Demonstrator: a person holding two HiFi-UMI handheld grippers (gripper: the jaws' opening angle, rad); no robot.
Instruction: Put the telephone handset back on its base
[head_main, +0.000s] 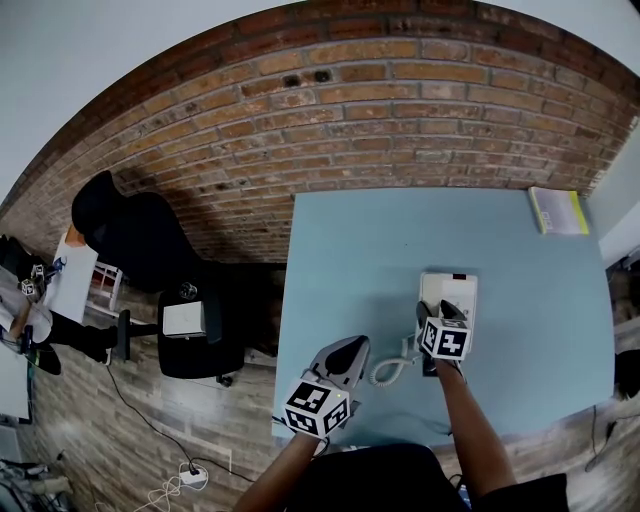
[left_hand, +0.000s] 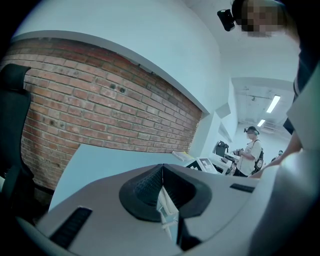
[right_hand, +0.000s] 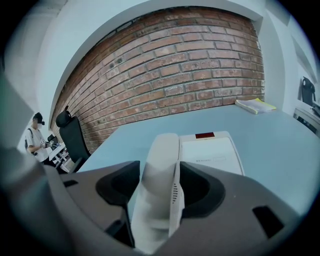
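My right gripper (head_main: 436, 314) is clamped on the telephone handset (right_hand: 162, 175), jaws pressed against its two sides. I hold it lengthwise over the left side of the base (right_hand: 212, 150), where the cradle should be. I cannot tell whether it is already seated or just above. My left gripper (head_main: 347, 356) hangs near me, left of the phone, with its jaws closed together and nothing between them. The coiled cord (head_main: 388, 371) trails on the table between the two grippers. I judge the task nearly done: what is left is to settle the handset into the cradle and let go. The table (head_main: 340, 250) is pale blue and bare, apart from the phone and a booklet (head_main: 558, 210) at its far right corner. A brick wall (head_main: 400, 120) stands beyond the far edge. A black office chair (head_main: 130, 235) sits off to the left on the wooden floor (head_main: 110, 430), and a person (right_hand: 35, 137) stands further back in the room.
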